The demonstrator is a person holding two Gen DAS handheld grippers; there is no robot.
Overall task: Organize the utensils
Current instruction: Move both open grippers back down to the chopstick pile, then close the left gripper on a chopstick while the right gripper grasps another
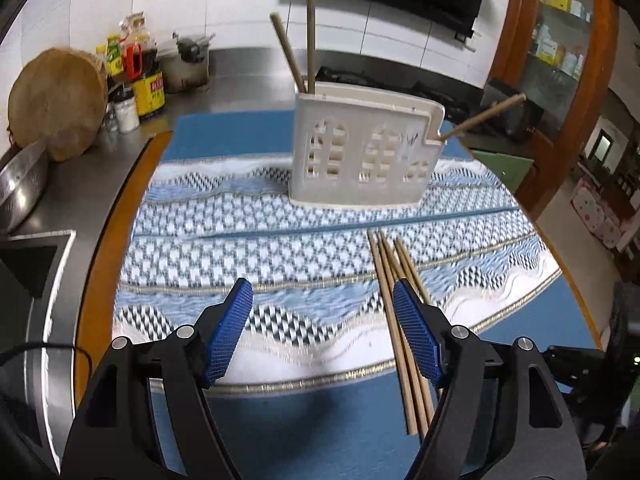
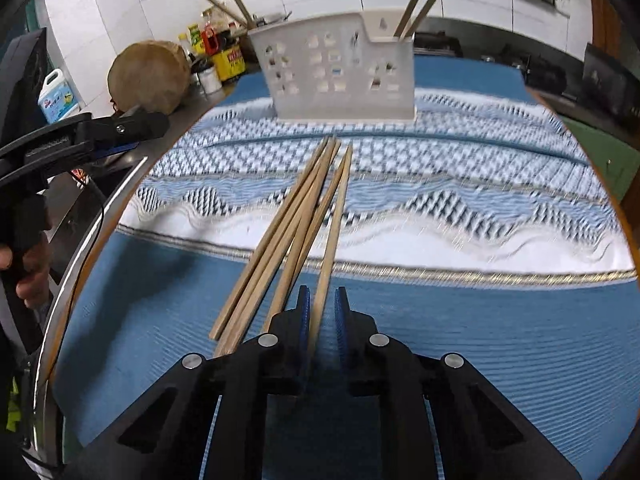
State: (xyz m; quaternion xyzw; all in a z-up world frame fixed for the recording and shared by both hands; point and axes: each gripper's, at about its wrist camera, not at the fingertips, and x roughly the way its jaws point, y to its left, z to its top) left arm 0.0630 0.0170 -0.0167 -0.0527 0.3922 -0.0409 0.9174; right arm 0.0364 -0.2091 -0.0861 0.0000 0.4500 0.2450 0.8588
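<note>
A white utensil holder (image 1: 362,152) with cut-out windows stands on a blue patterned cloth (image 1: 248,216); chopsticks stick up out of it (image 1: 310,36). It also shows in the right wrist view (image 2: 340,72). Several wooden chopsticks (image 1: 396,312) lie on the cloth, beside my left gripper's right finger. My left gripper (image 1: 322,324) is open and empty above the cloth. My right gripper (image 2: 322,312) has its jaws nearly closed around the near end of one chopstick (image 2: 334,232); the other chopsticks (image 2: 276,248) lie just left of it.
A round wooden board (image 1: 56,104), sauce bottles (image 1: 140,76) and a metal pot (image 1: 188,64) stand at the back left on the steel counter. A metal bowl (image 1: 20,188) sits at the left. The cloth lies on a round table with a wooden rim (image 1: 104,248).
</note>
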